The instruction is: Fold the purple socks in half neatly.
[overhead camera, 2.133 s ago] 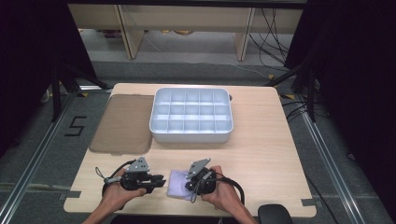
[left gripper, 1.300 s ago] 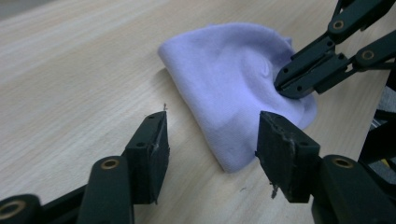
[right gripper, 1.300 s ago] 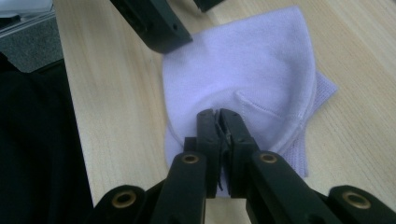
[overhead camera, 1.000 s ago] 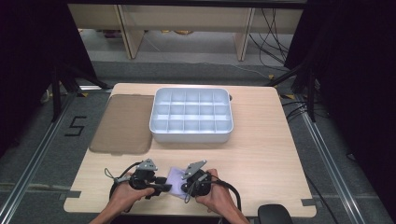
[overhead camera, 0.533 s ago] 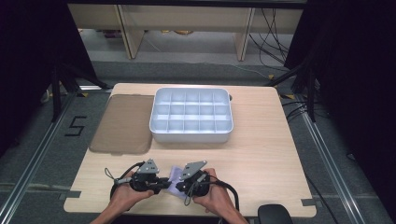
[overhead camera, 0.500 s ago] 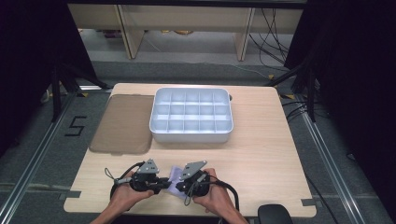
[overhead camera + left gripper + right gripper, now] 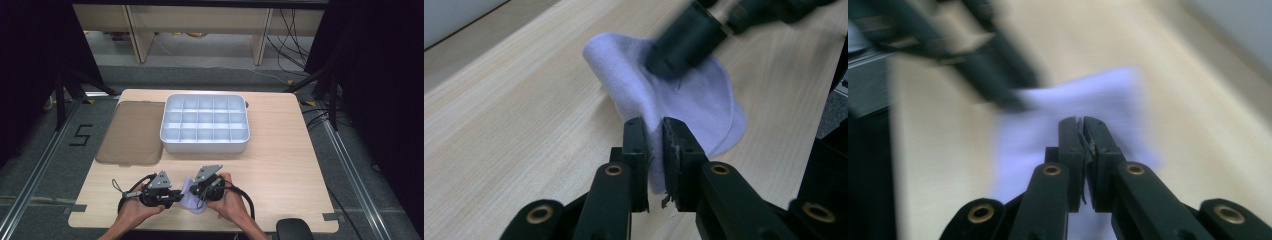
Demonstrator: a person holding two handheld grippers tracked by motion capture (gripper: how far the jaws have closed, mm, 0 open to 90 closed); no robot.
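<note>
At the table's near edge, left claw [image 7: 653,135] and right claw [image 7: 1081,131] both pinch the lilac cloth [image 7: 694,100].

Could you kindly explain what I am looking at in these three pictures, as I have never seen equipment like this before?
There is no machine here: a person sits at a wooden table holding a hand-operated claw in each hand. One picture looks down from above; the other two come from small cameras riding on each claw, looking along its black jaws. On the table lie a white divided tray, a brown mat beside it, and a small lilac cloth. The left claw is shut on the cloth's edge, and the right claw pinches it too.
</note>
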